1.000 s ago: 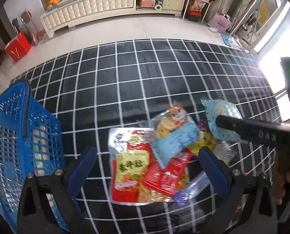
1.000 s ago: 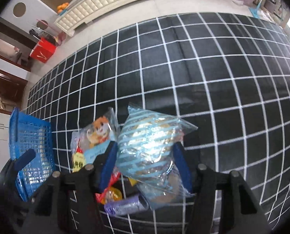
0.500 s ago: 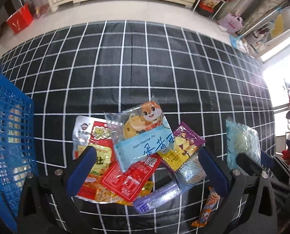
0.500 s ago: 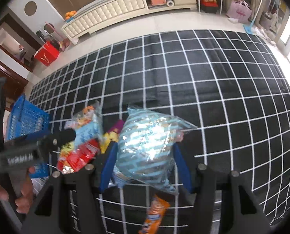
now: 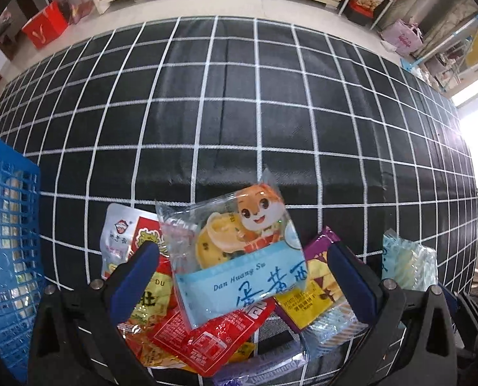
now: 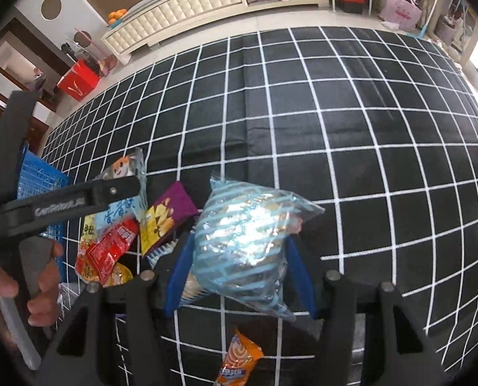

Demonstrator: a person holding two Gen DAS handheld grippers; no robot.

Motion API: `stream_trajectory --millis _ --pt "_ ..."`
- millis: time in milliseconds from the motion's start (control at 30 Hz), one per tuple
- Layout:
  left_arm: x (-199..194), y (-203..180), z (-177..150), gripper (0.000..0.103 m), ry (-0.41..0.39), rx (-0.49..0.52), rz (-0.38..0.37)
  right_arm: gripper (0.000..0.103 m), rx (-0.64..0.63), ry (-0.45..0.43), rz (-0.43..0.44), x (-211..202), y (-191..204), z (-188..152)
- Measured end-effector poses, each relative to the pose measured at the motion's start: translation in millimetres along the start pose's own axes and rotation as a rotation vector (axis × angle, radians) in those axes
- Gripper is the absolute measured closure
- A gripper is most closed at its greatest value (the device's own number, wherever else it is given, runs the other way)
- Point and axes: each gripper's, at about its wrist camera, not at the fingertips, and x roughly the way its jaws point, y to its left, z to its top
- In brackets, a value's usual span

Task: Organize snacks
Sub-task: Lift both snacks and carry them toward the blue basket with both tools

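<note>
We hold the blue striped bag in the right gripper; its jaws pinch the bag from both sides and carry it above the checkered cloth. The left gripper hangs over the snack pile with its jaws spread wide and holding nothing.

We judge the task to be in an early or middle stage. The blue basket stands at the left of the pile, and through its mesh we see some pale shapes, maybe packets already put in, but we cannot tell. Most snacks lie outside it: the squirrel packet on top, the red packet under it, the purple-yellow packet beside, a white-red pouch at the left. An orange packet lies alone, near the bottom of the right view.

The lower part of the pile is covered by the packets above and by the left gripper's fingers. A purple wrapper is cut by the picture edge.
</note>
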Motion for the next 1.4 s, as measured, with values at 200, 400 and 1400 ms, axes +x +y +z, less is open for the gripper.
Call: stream_trajectory --millis 200,400,1400 --pt "14.1 7.9 -2.5 0.017 0.011 -0.025 -0.017 0.041 -0.041 -0.006 0.013 -0.1 4.9 -2.9" --pt "5.2 13.9 -14.4 0.034 -0.022 0.000 -0.044 0.040 -0.028 0.009 0.010 4.0 6.4 -5.3" --pt "-216.6 76.9 -166.4 0.036 -0.373 0.211 -0.158 0.041 -0.177 -0.256 0.029 -148.5 132.6 -78.5"
